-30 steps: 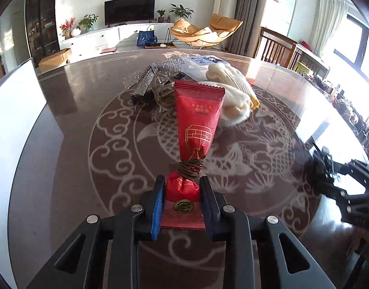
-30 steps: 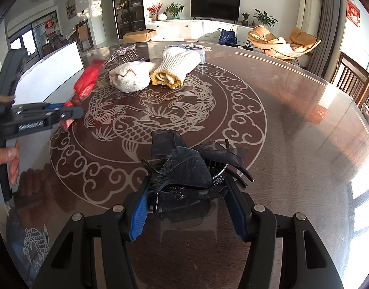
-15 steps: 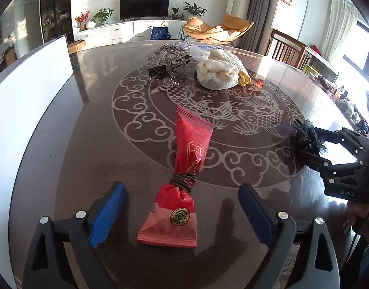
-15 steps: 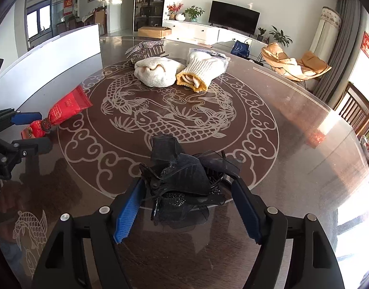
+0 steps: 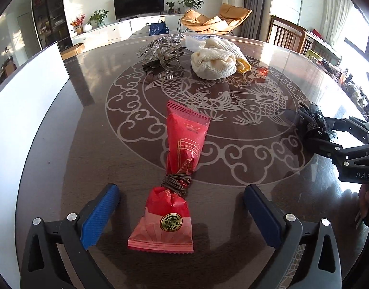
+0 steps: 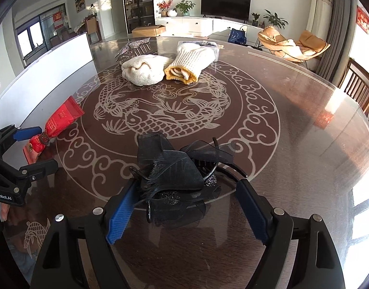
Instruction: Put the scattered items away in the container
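A red snack packet tied with brown cord lies on the dark round table, between the wide-open pads of my left gripper; nothing grips it. It also shows in the right wrist view. A black mesh hair clip lies on the table between the open pads of my right gripper, also seen in the left wrist view. Cream knitted gloves and a silver bow with a clip lie at the far side. A white container wall stands at the left.
A clear plastic box sits behind the gloves. The table edge curves round on the right, with wooden chairs beyond it. The left gripper shows at the left of the right wrist view.
My left gripper opened and let the red packet go onto the table, then drew back a little. My right gripper opened around the black hair clip, which rests on the table.
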